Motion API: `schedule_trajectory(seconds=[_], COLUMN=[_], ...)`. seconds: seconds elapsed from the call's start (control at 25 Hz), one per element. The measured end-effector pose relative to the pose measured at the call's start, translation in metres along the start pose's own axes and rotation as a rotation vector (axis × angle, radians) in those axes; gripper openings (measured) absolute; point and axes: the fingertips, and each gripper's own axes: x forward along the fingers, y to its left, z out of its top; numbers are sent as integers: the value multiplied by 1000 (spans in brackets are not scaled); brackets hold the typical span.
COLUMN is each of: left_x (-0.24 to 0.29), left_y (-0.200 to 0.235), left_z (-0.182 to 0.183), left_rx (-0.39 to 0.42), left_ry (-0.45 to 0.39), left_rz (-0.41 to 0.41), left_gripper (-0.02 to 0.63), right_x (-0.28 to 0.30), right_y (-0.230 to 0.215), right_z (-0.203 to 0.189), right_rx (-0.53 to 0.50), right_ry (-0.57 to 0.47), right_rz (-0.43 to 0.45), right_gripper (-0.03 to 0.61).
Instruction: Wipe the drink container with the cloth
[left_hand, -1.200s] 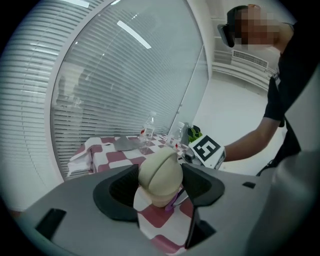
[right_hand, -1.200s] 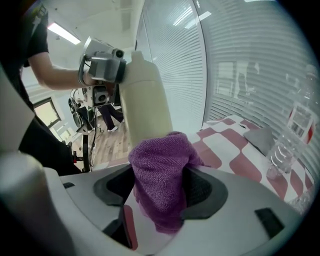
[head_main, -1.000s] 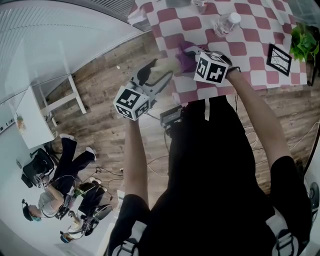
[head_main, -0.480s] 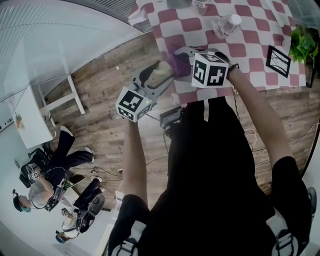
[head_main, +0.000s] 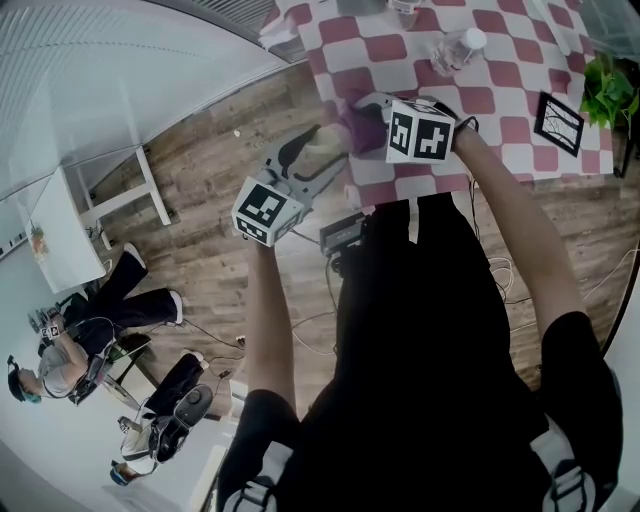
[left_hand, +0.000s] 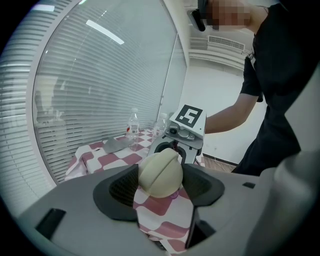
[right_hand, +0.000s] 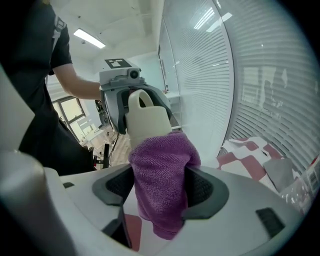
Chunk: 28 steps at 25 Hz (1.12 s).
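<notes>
My left gripper (left_hand: 160, 182) is shut on a cream drink container (left_hand: 160, 174) with a rounded top, held out over the floor beside the table's edge (head_main: 322, 150). My right gripper (right_hand: 161, 187) faces it with a purple cloth (right_hand: 162, 180) filling the gap between its pads. Its jaws are opening slightly, and the cloth still sits pinched between them. The cloth (head_main: 358, 128) lies against the container (right_hand: 145, 117), and the two grippers meet nose to nose. The container's lower part is hidden behind the cloth and the left gripper's jaws.
A table with a red-and-white checked cloth (head_main: 500, 100) carries a clear plastic bottle (head_main: 455, 47), a black framed card (head_main: 560, 120) and a green plant (head_main: 610, 85). A white bench (head_main: 70, 240) stands at the left. People sit on the floor at the lower left (head_main: 60, 370).
The right gripper has shifted a little left and nearer with the cloth, closer against the container. The left gripper has barely moved. The people at the lower left have shifted.
</notes>
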Motion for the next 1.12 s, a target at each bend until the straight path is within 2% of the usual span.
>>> schedule_trajectory(seconds=[0.24, 0.44, 0.68, 0.88, 1.0, 1.12], left_x=[-2, 0, 5, 9, 10, 10], left_y=[1, 3, 2, 7, 10, 10], left_z=[-2, 2, 14, 18, 19, 19], left_rx=[-30, -60, -136, -179, -194, -192], left_ry=[-13, -43, -104, -144, -154, -157], left_rz=[11, 33, 54, 129, 177, 182], left_gripper=[276, 276, 276, 281, 282, 282], right_x=[8, 13, 12, 12, 12, 12], right_y=[-6, -13, -14, -13, -14, -14], right_z=[-31, -55, -58, -59, -58, -58], right_rx=[73, 109, 122, 143, 153, 157], right_ry=[43, 69, 77, 82, 81, 73], right_rz=[-20, -77, -132, -156, -173, -177], right_gripper=[324, 325, 325, 324, 324, 324])
